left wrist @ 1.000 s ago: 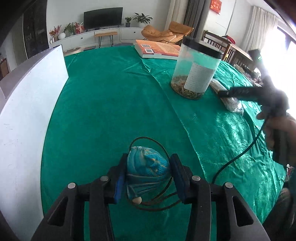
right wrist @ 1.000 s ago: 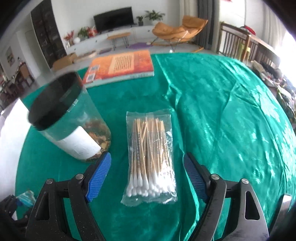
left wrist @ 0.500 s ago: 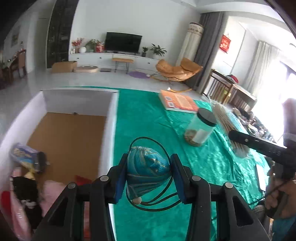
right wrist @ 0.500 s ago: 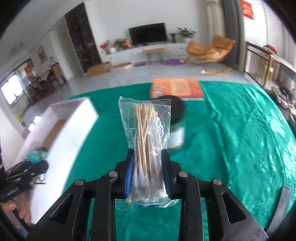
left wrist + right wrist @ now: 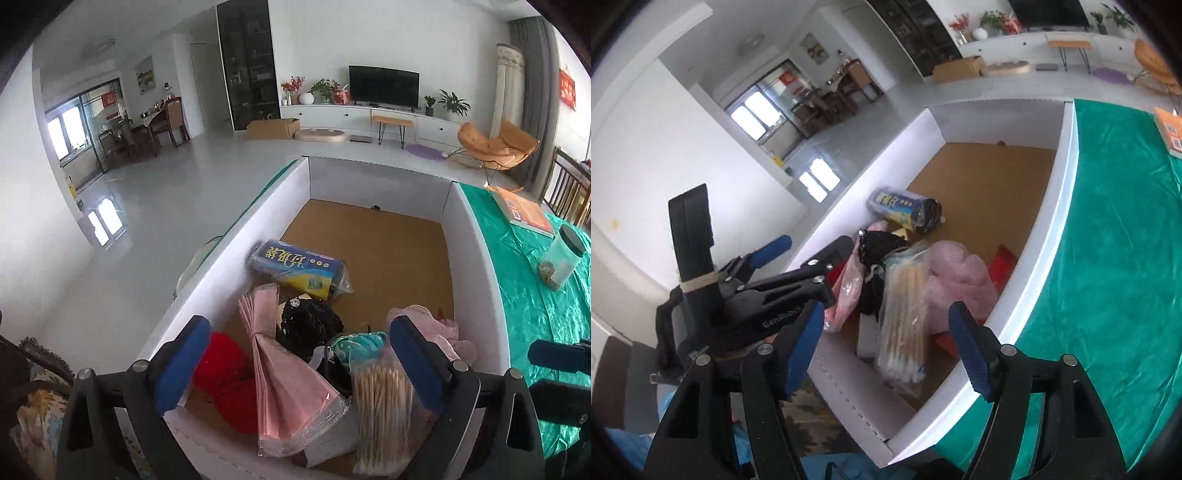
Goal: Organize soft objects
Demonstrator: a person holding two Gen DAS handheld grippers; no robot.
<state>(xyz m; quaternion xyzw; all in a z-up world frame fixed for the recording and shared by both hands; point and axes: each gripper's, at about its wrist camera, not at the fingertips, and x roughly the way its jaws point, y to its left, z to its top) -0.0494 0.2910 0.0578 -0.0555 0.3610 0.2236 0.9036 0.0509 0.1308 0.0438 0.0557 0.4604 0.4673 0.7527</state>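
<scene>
Left wrist view: left gripper (image 5: 295, 360) jaws wide, holding nothing, over the near end of the white box (image 5: 471, 236). Inside, L to R: red yarn ball (image 5: 225, 373) at near-left wall, pink paper pack (image 5: 284, 376), black mesh item (image 5: 308, 325), teal pouch (image 5: 356, 343) w/ cord, cotton swab pack (image 5: 382, 410) leaning on the pile at the near edge, pink fluffy item (image 5: 436, 328) at right. Blue/yellow wrapped roll (image 5: 299, 267) farther in, by left wall. Far half of box shows bare brown floor. Right of box: green tablecloth (image 5: 532, 306), jar (image 5: 561, 256), orange book (image 5: 524, 210) farther back.

Right wrist view: right gripper (image 5: 886, 349) also spread wide, empty, just above the swab pack, not touching. Left gripper's body visible at left of it.
</scene>
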